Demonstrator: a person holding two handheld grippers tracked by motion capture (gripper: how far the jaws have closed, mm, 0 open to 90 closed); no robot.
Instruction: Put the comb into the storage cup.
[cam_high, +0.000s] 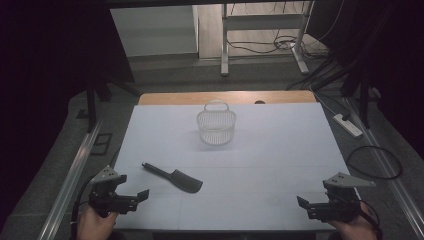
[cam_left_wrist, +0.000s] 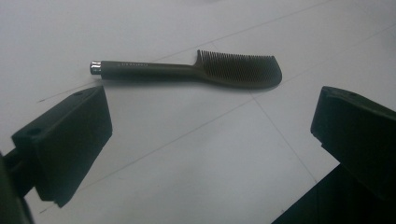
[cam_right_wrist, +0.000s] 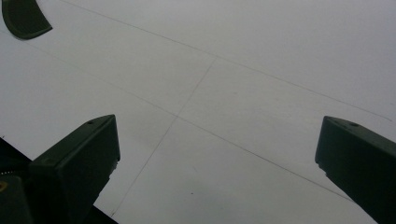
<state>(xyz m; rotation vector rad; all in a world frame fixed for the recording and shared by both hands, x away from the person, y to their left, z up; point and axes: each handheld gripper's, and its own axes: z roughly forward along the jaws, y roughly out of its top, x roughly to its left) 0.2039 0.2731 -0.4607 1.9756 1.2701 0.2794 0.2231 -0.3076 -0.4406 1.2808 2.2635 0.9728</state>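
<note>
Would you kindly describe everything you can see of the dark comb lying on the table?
The comb is dark, matte and plastic-looking, made in one piece: a long slim handle ending in a small silvery cap, and a broader curved head carrying a row of fine, close teeth. Faint lettering on the handle is too small to read. It lies flat on the white table, set diagonally, in front of the left gripper. Nothing touches it except the tabletop; both grippers are apart from it, and the basket stands farther back.

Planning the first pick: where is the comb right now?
In the high view the comb lies flat on the table's near-left part, just ahead of the open left gripper, nearer than the basket.
</note>
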